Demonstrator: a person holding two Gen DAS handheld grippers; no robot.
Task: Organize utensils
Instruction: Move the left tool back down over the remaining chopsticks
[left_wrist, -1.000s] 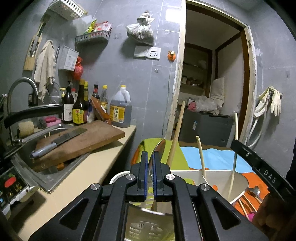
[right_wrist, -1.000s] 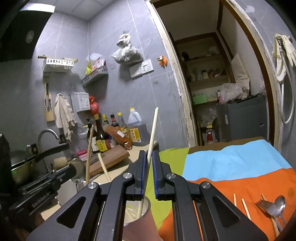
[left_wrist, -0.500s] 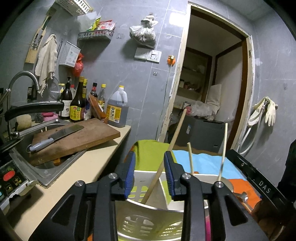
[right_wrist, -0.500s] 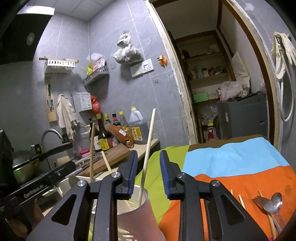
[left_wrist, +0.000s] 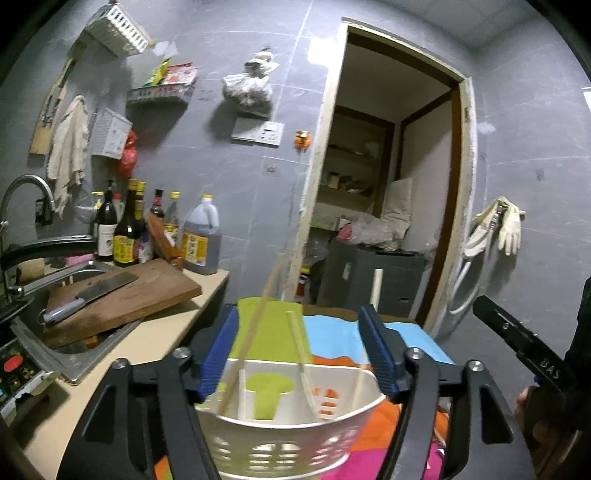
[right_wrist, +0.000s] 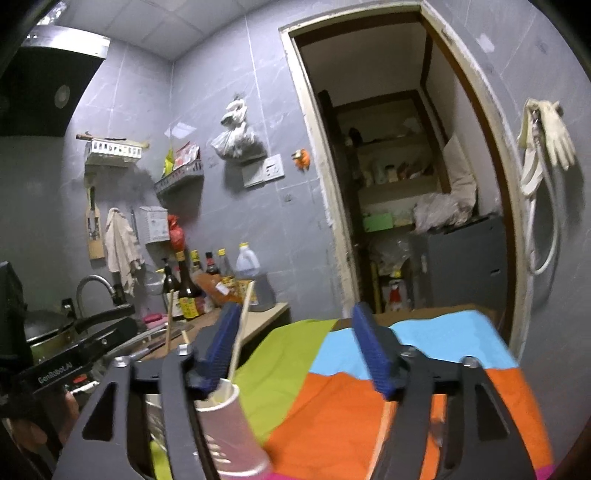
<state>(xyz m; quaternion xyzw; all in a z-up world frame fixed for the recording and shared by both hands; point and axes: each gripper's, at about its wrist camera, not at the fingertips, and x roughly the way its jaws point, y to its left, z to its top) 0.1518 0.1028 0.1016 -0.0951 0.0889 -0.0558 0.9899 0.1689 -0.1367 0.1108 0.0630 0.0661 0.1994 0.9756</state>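
- Both grippers, left (left_wrist: 299, 350) and right (right_wrist: 291, 350), have spread wide, releasing chopsticks (left_wrist: 297, 347) into the basket (left_wrist: 288, 439) and cup (right_wrist: 229, 432).
- Chopsticks look light, stiff, slippery; pinch mid-shaft.

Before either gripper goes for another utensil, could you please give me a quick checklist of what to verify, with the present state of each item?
1. Left gripper open and holding nothing: ok, jaws wide apart.
2. Right gripper open and holding nothing: ok, jaws wide apart.
3. Chopsticks standing inside the white basket: ok, though blurred.
4. Chopstick standing in the pink cup: ok, it leans close to the right gripper's left finger.
5. Cup upright: cannot tell, the view tilts and blurs it.
6. Further utensils on the cloth: cannot tell, none shows in either view.
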